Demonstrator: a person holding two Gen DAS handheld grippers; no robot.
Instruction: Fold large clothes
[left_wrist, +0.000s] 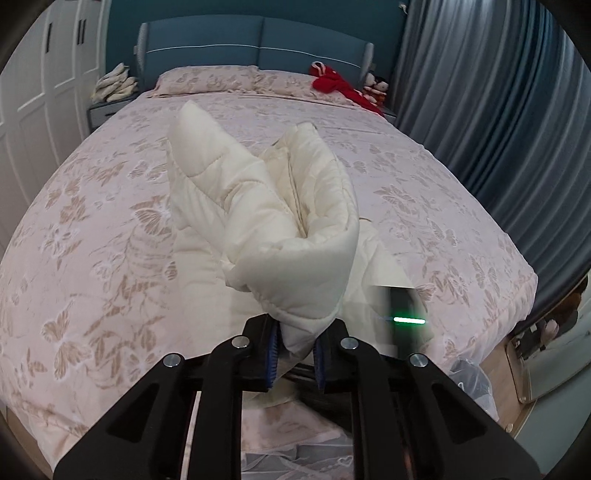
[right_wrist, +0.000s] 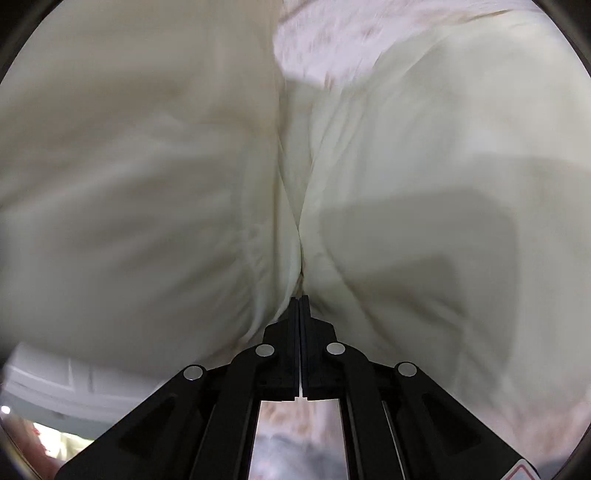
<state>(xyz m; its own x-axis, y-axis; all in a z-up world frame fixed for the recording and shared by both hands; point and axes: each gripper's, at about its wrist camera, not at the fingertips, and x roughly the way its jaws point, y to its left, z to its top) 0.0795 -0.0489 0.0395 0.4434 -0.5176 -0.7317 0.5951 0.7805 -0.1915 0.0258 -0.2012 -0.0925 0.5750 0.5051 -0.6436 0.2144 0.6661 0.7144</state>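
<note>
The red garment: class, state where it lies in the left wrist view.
The red garment lies at the far right of the bed, on the pillow below the blue headboard, near the grey curtain.

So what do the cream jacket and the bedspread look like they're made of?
Jacket: likely padded, quilted synthetic shell with a slight sheen; stitched channels puff up and the folds hold their bulk. Bedspread: matte woven fabric, probably cotton or a blend, with a printed or woven beige floral pattern.
</note>
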